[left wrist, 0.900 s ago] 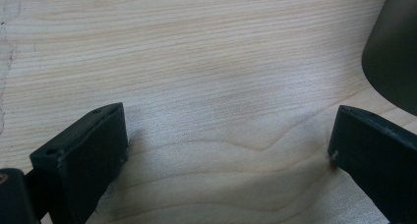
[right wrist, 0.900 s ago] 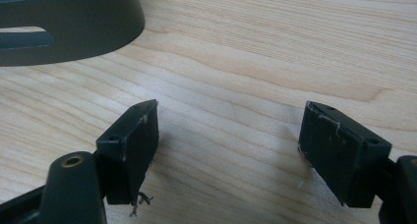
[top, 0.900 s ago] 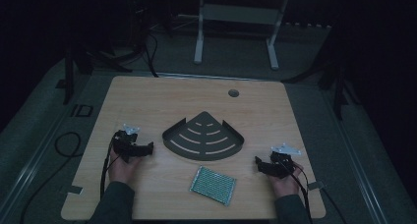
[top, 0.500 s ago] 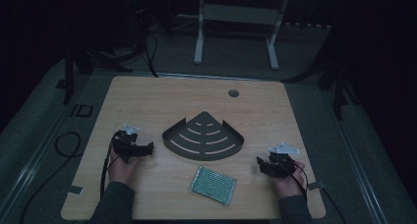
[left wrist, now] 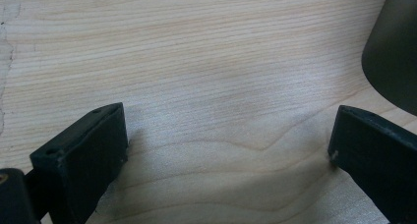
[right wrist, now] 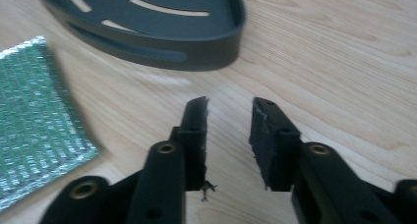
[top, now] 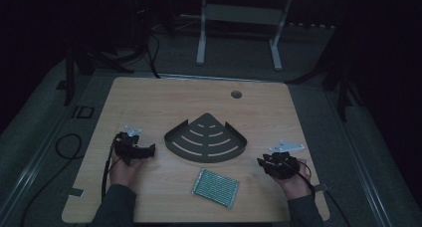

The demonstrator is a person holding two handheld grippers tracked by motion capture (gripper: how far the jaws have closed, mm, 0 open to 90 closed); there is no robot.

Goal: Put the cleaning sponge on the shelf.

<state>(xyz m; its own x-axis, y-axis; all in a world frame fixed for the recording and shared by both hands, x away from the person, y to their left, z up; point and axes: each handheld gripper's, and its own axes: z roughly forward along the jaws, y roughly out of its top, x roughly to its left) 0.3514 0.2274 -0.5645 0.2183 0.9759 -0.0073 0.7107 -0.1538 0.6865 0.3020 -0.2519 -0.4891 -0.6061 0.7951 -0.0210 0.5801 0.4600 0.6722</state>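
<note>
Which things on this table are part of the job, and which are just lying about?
In the job: green sponge, dark corner tray, left gripper, right gripper.
Lying about: white frame and cables on the floor.

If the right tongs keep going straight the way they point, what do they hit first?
Probably the dark slotted corner tray: its curved wall lies just ahead of the open right tongs, with bare table between.

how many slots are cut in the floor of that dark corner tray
4, curved, stacked from near the tray's pointed far corner toward its rounded near edge, longest nearest the sponge. The near wall may hide more.
</note>
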